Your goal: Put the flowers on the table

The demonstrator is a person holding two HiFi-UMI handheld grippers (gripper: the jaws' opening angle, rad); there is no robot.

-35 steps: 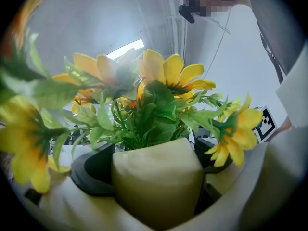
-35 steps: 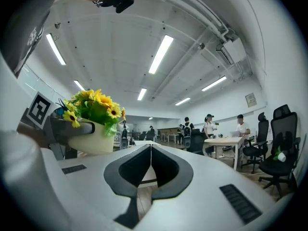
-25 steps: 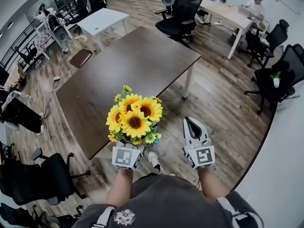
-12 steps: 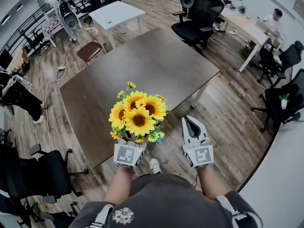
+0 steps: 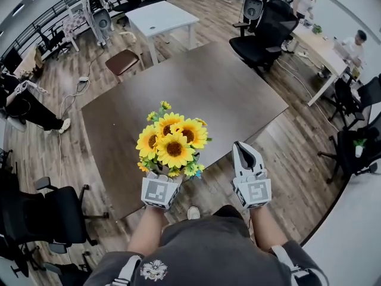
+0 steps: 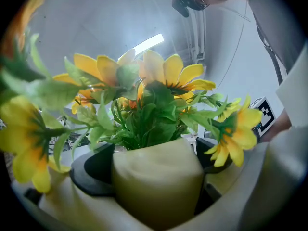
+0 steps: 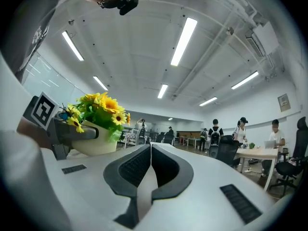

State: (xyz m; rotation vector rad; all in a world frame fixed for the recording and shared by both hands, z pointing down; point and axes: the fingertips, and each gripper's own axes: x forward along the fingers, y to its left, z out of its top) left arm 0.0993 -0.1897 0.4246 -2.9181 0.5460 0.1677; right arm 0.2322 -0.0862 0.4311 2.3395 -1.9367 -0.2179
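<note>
A bunch of yellow sunflowers (image 5: 171,142) in a cream pot (image 6: 156,177) is held up in the air by my left gripper (image 5: 162,180), which is shut on the pot. In the head view the flowers hang over the near edge of a large dark brown table (image 5: 196,94). The left gripper view shows the pot wedged between both dark jaws, leaves and blooms filling the picture. My right gripper (image 5: 246,159) is to the right of the flowers, shut with nothing in it. In the right gripper view the flowers (image 7: 98,110) and pot appear at the left, level with that gripper.
Black office chairs (image 5: 44,210) stand at the near left of the table and another (image 5: 268,31) beyond its far right corner. A small white table (image 5: 162,18) and a brown stool (image 5: 123,61) are behind. People sit at a desk (image 5: 324,43) at far right. Wood floor surrounds.
The head view has moved closer to the table and swung, so the table now lies more centrally ahead. Both grippers keep the same pose, the flowers still held.
</note>
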